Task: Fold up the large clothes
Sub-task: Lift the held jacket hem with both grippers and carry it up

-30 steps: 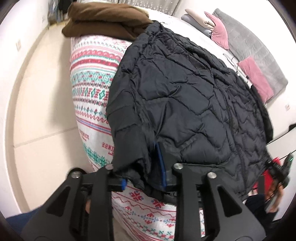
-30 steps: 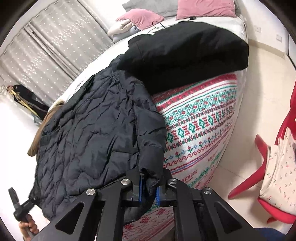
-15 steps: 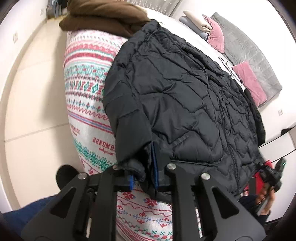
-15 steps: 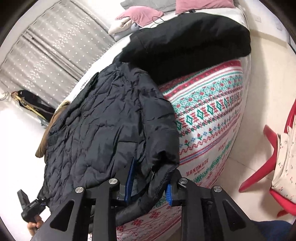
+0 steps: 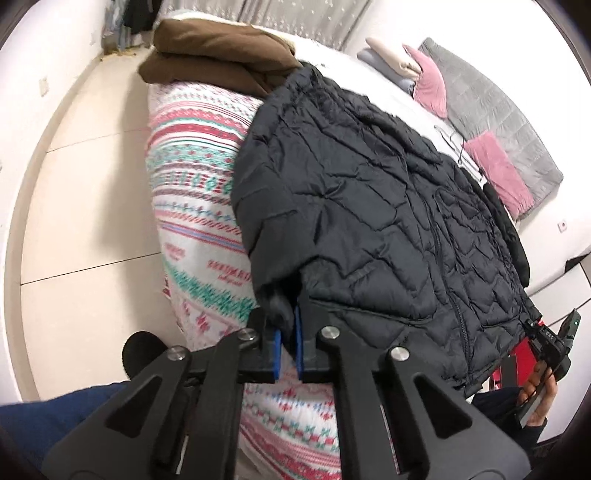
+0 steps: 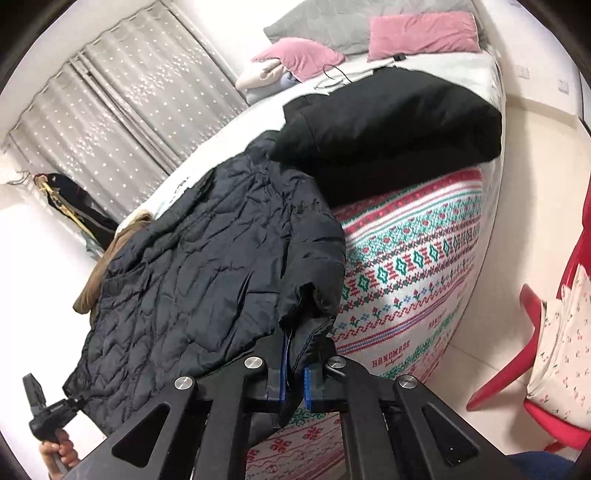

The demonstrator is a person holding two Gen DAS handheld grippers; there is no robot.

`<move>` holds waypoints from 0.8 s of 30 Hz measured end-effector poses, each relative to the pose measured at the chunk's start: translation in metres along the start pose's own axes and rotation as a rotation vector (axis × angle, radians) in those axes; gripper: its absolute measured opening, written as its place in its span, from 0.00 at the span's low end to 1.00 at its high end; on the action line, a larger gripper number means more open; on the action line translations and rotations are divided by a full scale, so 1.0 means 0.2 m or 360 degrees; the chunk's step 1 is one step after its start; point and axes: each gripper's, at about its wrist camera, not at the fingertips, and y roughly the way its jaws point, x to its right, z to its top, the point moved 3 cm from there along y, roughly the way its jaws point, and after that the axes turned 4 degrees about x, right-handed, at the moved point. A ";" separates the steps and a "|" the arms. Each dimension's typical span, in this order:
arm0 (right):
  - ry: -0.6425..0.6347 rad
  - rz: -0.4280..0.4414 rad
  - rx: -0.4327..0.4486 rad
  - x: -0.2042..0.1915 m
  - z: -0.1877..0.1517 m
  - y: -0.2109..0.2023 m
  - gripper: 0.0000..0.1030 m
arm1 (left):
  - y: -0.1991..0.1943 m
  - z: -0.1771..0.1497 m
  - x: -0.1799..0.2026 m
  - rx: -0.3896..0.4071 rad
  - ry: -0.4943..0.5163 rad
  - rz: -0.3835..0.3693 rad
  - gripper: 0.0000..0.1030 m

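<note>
A black quilted puffer jacket lies spread front-up across the foot of the bed; it also shows in the right wrist view. My left gripper is shut on the cuff of one sleeve, which lies along the jacket's left edge. My right gripper is shut on the cuff of the other sleeve, at the jacket's right edge. Both cuffs are held at the near edge of the bed.
The bed carries a patterned red, green and white blanket. A folded brown garment lies at the far left corner. A folded black garment lies to the right. Pink pillows sit at the head. A red chair stands right.
The left gripper closed on the sleeve cuff from a wide-open stance. The right gripper opened briefly, then closed again on its cuff. Both sleeves are lifted slightly.
</note>
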 end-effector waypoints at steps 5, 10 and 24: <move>0.0007 0.0042 0.0069 0.00 0.00 -0.07 0.05 | -0.07 -0.03 0.00 0.0057 -0.0026 -0.0030 0.05; 0.0040 0.0062 0.0135 0.02 -0.04 -0.14 0.05 | -0.09 -0.03 0.01 0.0084 -0.0004 -0.0027 0.05; 0.0075 0.0023 0.0051 0.06 -0.06 -0.07 0.12 | 0.03 0.02 -0.04 0.0018 -0.0155 -0.0180 0.36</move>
